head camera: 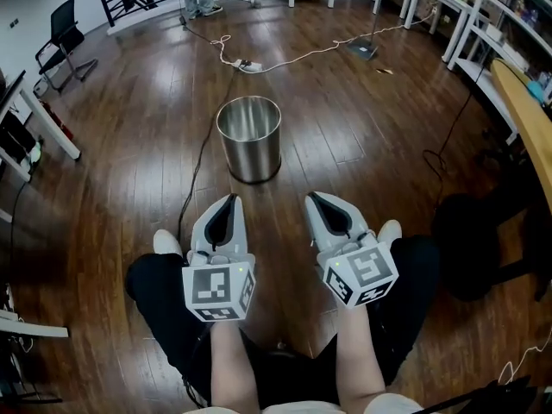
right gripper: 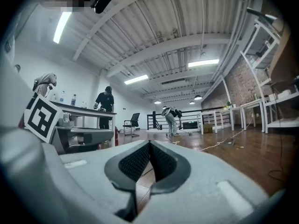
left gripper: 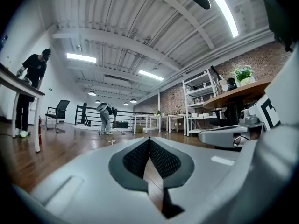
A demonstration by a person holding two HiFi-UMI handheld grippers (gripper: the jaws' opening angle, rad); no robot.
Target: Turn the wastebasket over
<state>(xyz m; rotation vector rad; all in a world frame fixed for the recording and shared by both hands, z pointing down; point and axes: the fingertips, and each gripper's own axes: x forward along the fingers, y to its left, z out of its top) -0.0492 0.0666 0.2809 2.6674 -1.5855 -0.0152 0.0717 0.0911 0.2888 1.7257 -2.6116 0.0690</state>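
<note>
A shiny steel wastebasket (head camera: 249, 139) stands upright on the wooden floor, its mouth facing up, in the head view. My left gripper (head camera: 229, 199) is held level a short way in front of it, to its left, and is shut with nothing in it. My right gripper (head camera: 312, 197) is level beside it, to the basket's right, also shut and empty. Neither touches the basket. In the left gripper view the jaws (left gripper: 149, 139) meet at their tips; the same holds in the right gripper view (right gripper: 150, 143). The wastebasket is not seen in either gripper view.
A black cable (head camera: 197, 172) runs along the floor left of the basket, and a white cord with a power strip (head camera: 246, 64) lies behind it. A black chair base (head camera: 470, 240) and a wooden desk (head camera: 528, 115) are at right. A person (left gripper: 105, 116) stands at the far railing.
</note>
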